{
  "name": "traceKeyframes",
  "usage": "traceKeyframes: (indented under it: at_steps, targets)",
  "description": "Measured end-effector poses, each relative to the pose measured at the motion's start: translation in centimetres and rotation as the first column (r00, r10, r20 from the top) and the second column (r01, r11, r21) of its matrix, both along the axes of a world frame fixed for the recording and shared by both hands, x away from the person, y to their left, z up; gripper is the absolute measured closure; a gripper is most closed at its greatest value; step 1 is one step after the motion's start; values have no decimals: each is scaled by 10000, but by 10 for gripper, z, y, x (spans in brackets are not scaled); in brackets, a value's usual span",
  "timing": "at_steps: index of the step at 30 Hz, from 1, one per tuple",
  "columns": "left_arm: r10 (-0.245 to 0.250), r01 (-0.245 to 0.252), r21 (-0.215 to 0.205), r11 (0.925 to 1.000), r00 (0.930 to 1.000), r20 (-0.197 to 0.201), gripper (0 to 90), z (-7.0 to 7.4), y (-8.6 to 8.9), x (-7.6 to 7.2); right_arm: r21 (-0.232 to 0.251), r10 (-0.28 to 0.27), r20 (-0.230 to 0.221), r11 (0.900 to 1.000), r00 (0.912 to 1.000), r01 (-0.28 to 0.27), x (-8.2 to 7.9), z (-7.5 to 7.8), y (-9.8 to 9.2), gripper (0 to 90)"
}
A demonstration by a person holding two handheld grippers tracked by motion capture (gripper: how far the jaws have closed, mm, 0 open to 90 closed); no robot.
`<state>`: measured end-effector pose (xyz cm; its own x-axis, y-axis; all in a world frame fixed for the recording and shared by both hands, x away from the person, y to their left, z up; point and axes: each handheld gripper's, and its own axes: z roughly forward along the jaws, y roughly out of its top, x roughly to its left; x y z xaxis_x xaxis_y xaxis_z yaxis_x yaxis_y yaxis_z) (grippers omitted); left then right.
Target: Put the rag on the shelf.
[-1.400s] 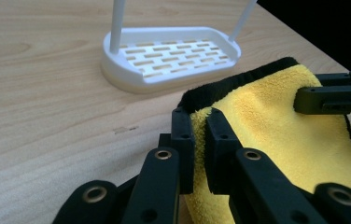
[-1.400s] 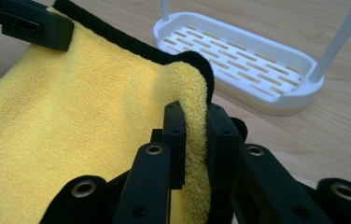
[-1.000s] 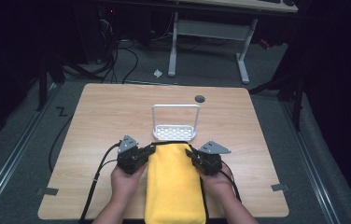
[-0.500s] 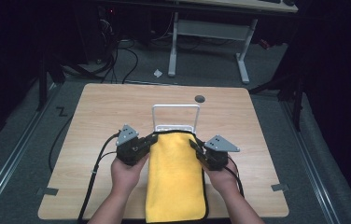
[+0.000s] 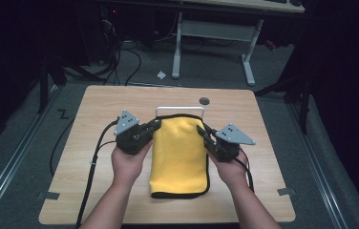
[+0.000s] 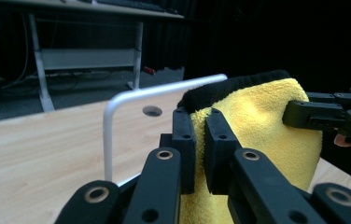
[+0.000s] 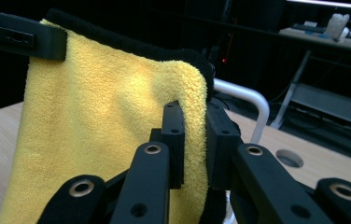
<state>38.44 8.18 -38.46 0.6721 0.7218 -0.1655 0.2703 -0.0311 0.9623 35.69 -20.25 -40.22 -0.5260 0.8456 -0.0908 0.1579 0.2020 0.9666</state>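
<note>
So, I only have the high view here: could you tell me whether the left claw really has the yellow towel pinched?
Observer: Yes. In the left gripper view the left claw is shut on the yellow towel, just under its black hem.
Operator: Thank you. And the right one?
Observer: The right gripper view shows the right claw shut on the towel's other top corner, with the cloth bunched between the jaws.
Operator: Is the white rail behind the towel touching it?
Observer: The left gripper view shows the white rail bare at its bend, while the towel's top edge hides its far end, so contact cannot be told.
</note>
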Motion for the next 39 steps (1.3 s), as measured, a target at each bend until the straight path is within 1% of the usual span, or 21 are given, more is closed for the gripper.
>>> traceKeyframes:
  at_steps: [4,11,12,22,25,28,32,35,39]
  targets:
    - [48,-46,-100,9999,9997,238,846,12,1,2,44,-34,258,10000,9997,33,2,11,1,807]
    - [81,-65,-270,9996,9982,599,847,28,1,5,171,-85,678,9998,9977,74,5,28,1,807]
    - [82,-67,-229,9997,9980,631,847,30,1,5,210,-103,745,9997,9972,88,6,30,1,807]
    - [80,-48,-312,9995,9943,1061,847,54,-2,12,442,-277,1114,9988,9934,229,11,52,-3,807]
    - [65,-19,-385,9993,9926,1216,847,62,-5,15,475,-341,1237,9985,9917,284,14,59,-4,807]
    - [72,-20,-366,9993,9901,1402,848,69,-8,19,625,-446,1295,9974,9906,367,17,65,-5,807]
    - [85,-39,-317,9995,9893,1457,848,75,-9,25,637,-487,1386,9972,9891,401,21,72,-6,807]
    - [32,25,-365,9993,9877,1564,847,75,-9,31,637,-523,1431,9970,9883,435,24,74,-7,807]
    - [112,-65,-332,9994,9898,1422,847,73,-7,38,652,-547,1379,9968,9889,460,30,75,-8,807]
